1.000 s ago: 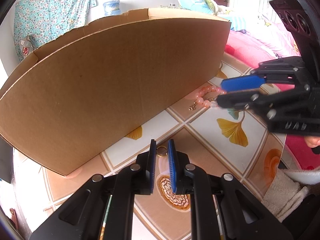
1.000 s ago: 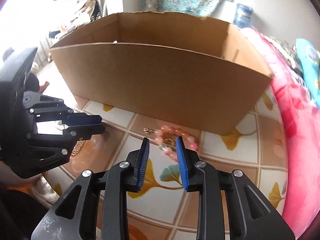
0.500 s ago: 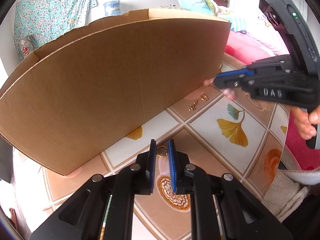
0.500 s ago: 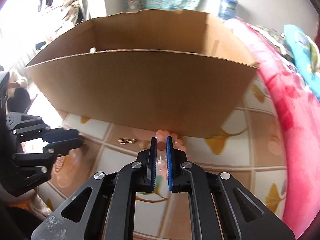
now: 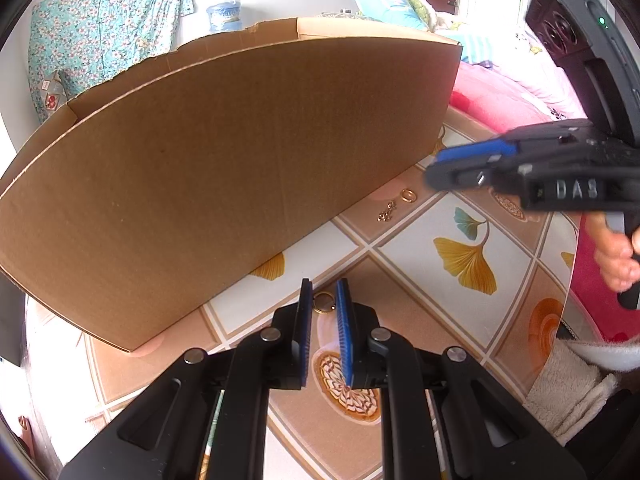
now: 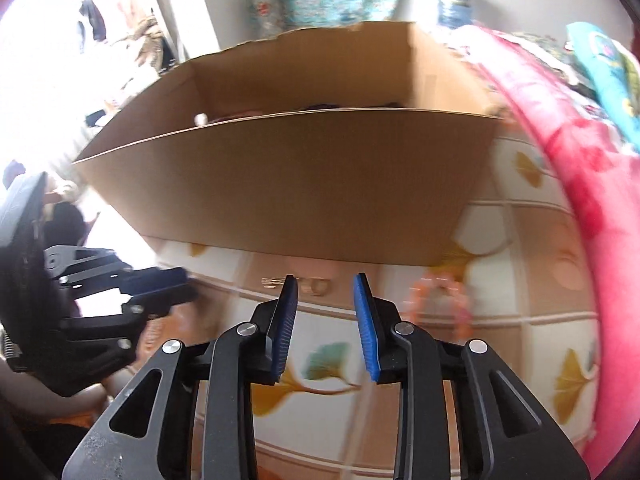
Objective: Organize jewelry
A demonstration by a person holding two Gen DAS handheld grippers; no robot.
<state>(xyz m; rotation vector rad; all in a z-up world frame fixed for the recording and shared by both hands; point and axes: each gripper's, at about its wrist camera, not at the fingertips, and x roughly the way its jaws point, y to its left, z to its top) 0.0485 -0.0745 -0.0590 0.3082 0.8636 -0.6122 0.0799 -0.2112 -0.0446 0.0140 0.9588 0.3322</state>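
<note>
My left gripper [image 5: 324, 286] points down at the tiled floor in front of a large cardboard box [image 5: 240, 160]. A small gold ring [image 5: 324, 303] spans the narrow gap between its blue pads. My right gripper [image 6: 325, 280] has its jaws opening, with nothing between them. Just beyond its tips lie another gold ring [image 6: 318, 285] and a small gold chain piece [image 6: 274, 281]. A pink bead bracelet [image 6: 440, 300], blurred, lies on the floor to the right of its right finger. In the left wrist view the right gripper [image 5: 434, 168] hovers above that ring [image 5: 408, 195] and chain piece [image 5: 387, 212].
The box [image 6: 300, 192] is open on top, with dark items inside. Pink bedding [image 6: 580, 200] borders the floor on the right. A white towel [image 5: 568, 384] lies at the lower right. A person's hand [image 5: 616, 256] grips the right tool.
The right gripper closed around the pink bracelet, then spread its jaws again and swung left. The bracelet now lies to its right. The left gripper has kept still.
</note>
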